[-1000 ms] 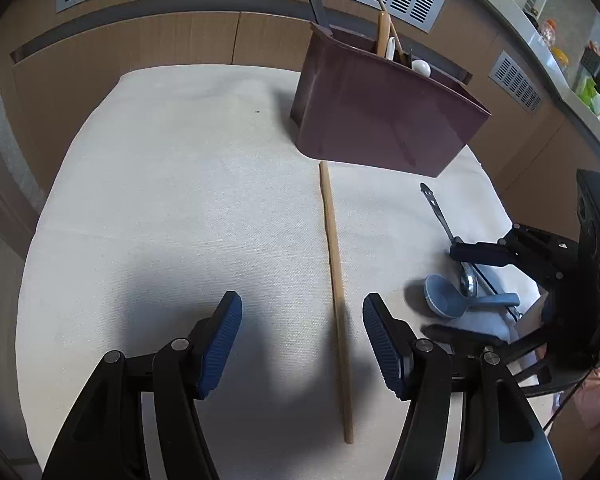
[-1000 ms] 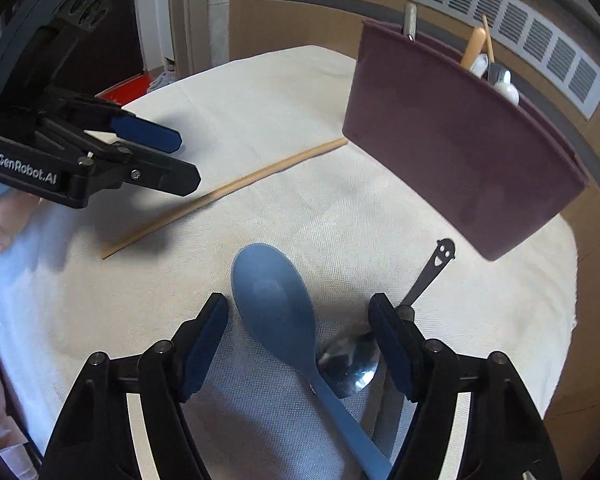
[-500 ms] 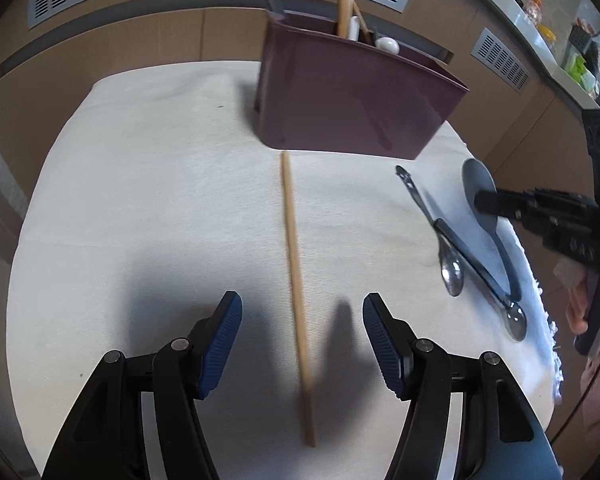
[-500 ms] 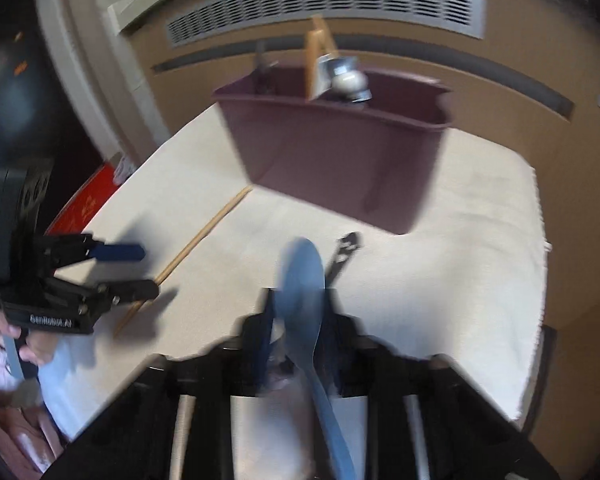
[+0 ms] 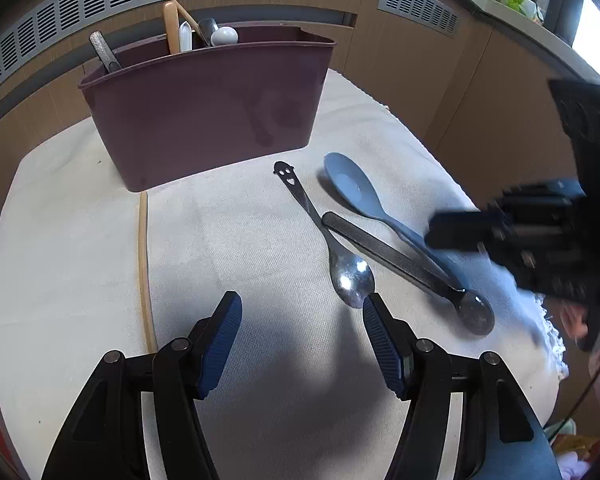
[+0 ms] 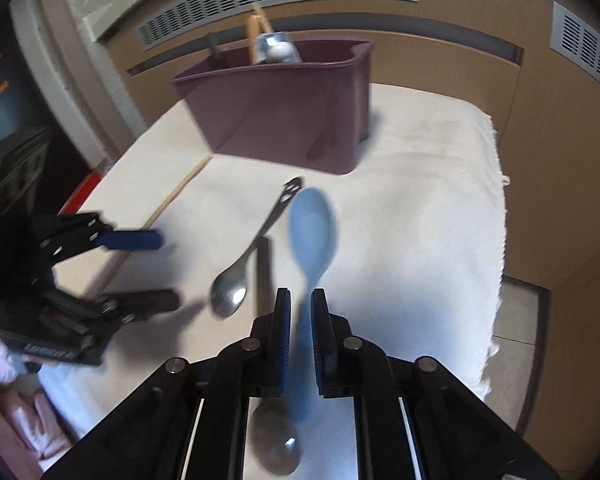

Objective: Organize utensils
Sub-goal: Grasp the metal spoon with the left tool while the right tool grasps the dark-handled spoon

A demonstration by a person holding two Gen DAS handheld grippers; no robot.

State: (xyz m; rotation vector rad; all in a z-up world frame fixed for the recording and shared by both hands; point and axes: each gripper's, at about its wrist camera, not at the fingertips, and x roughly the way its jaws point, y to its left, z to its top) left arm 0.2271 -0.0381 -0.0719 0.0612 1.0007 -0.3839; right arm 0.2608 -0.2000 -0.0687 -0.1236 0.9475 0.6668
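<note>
Daylight falls from the upper right, where a window glares white in the left wrist view. The left gripper (image 5: 302, 306) throws a soft dark shadow on the cloth (image 5: 240, 232). The right wrist view is blurred by motion, mostly the blue spoon (image 6: 312, 232). Both views bend strongly at the edges, with dark corners.

Bare cloth (image 5: 228, 240) between chopstick (image 5: 143, 264), spoon (image 5: 332, 248)

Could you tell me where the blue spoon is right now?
The blue spoon is clamped by its handle in the right gripper, bowl toward the maroon caddy, right of the smiley-handled spoon.
</note>
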